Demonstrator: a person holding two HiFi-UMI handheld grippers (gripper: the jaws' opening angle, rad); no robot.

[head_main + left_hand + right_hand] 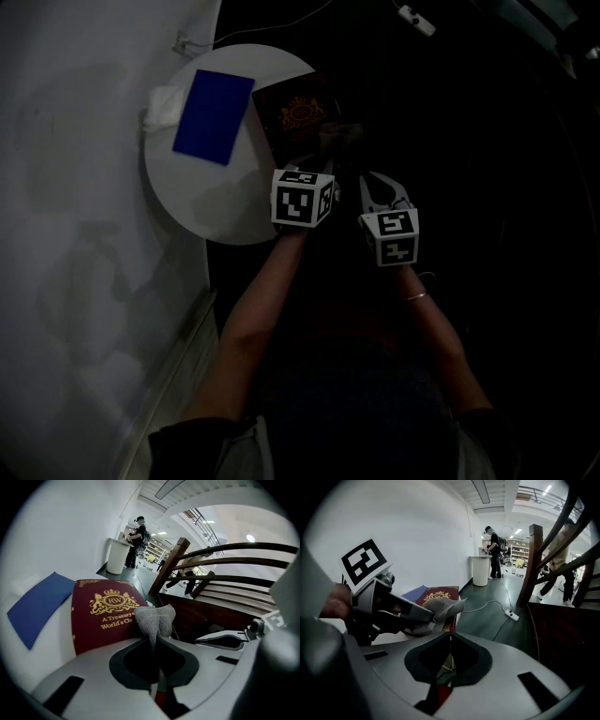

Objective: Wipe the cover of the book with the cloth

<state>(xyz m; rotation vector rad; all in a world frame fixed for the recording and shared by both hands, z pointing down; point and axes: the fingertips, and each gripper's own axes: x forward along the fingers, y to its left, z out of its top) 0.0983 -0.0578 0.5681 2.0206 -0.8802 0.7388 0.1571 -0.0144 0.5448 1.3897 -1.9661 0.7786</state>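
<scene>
While left tool (152, 641) pinches cloth (154, 619), book (101, 618) just beside

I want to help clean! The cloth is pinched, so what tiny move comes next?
Probably ease the left tool forward and down so the cloth presses on the book. It is bunched at the cover's near edge, with most of the cover ahead.

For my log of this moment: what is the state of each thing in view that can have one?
book: closed, cover up, flat on the round table.
cloth: bunched, pinched by the left gripper.
left gripper: jaws shut on the cloth.
right gripper: jaws together, nothing between them.
blue sheet: flat beside the book.
</scene>
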